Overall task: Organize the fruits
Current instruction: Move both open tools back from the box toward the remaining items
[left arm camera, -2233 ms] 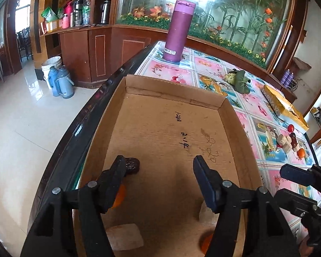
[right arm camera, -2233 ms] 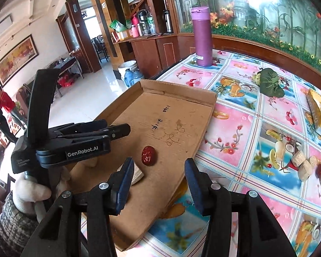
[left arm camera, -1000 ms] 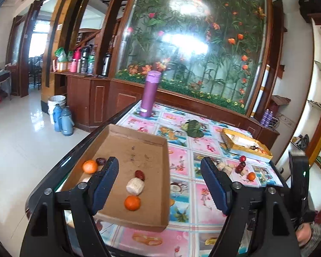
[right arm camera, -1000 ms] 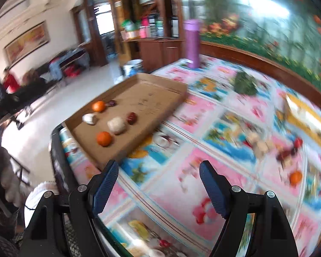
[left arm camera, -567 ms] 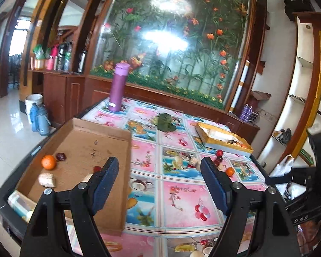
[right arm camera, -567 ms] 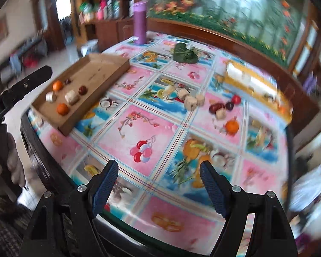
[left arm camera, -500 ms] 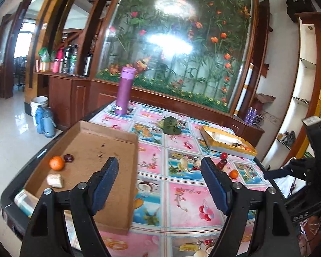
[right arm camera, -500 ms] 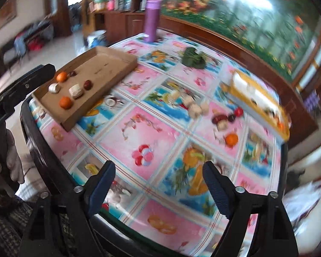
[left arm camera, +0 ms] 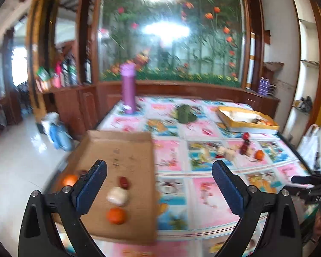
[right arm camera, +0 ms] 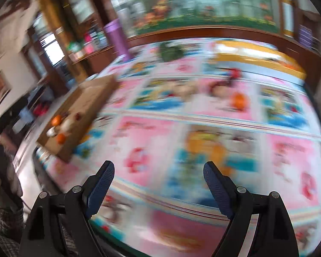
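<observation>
A shallow cardboard tray (left arm camera: 126, 145) lies at the table's left front and holds an orange (left arm camera: 116, 215), a pale round fruit (left arm camera: 117, 195), a red date (left arm camera: 123, 182) and another orange (left arm camera: 69, 180). Loose fruit sits on the patterned tablecloth at the right: an orange (left arm camera: 259, 154), red pieces (left arm camera: 245, 144) and pale chunks (left arm camera: 225, 153). My left gripper (left arm camera: 158, 184) is open and empty, held high above the table's front. My right gripper (right arm camera: 158, 184) is open and empty over the front edge. The tray (right arm camera: 89, 105) and the loose orange (right arm camera: 238, 100) show blurred in the right wrist view.
A purple flask (left arm camera: 128, 87) stands at the back left. A green bundle (left arm camera: 185, 113) lies at the back middle. A yellow box (left arm camera: 246, 120) with food sits at the back right. The other hand-held gripper (left arm camera: 310, 184) shows at the right edge.
Both grippers pulled up and back from the tray to high above the table's front edge, staying open. Both views have swung and are motion-blurred now.
</observation>
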Motion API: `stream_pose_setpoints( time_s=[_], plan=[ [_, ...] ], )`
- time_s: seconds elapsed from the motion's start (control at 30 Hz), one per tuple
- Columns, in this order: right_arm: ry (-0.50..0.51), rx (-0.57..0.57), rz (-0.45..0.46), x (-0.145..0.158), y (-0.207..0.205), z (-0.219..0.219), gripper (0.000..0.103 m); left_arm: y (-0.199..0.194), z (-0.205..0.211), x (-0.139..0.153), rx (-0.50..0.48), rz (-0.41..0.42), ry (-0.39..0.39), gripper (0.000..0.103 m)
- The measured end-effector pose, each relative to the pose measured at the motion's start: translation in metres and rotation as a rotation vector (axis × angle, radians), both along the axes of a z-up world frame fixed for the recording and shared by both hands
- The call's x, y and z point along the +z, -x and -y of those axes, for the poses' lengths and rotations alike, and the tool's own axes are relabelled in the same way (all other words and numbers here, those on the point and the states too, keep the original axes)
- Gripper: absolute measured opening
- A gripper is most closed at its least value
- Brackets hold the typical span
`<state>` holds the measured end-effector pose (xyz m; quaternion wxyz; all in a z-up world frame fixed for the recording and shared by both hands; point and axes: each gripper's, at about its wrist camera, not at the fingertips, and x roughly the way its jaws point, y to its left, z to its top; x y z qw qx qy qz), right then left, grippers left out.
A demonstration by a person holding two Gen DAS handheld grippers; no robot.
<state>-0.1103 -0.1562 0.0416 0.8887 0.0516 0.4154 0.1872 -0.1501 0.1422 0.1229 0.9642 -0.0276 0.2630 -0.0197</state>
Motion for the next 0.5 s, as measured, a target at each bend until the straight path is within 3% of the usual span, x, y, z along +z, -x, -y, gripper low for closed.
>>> stream_pose_setpoints(
  time_s=[0.1, 0.2, 0.33, 0.5],
  plan=[
    [0.048, -0.17, 0.017, 0.015, 0.002, 0.061, 0.088, -0.032, 0.021, -0.025, -0.061, -0.11, 0.053, 0.099],
    [0.036, -0.247, 0.006, 0.024, -0.01, 0.094, 0.088, -0.063, 0.047, -0.05, -0.13, -0.236, 0.082, 0.098],
    [0.015, -0.234, -0.015, 0.019, -0.047, 0.096, 0.088, -0.1, 0.082, -0.066, -0.209, -0.339, 0.054, 0.098],
    [0.043, -0.182, -0.014, -0.004, -0.108, 0.062, 0.084, -0.155, 0.109, -0.077, -0.265, -0.325, 0.035, 0.097]
  ],
)
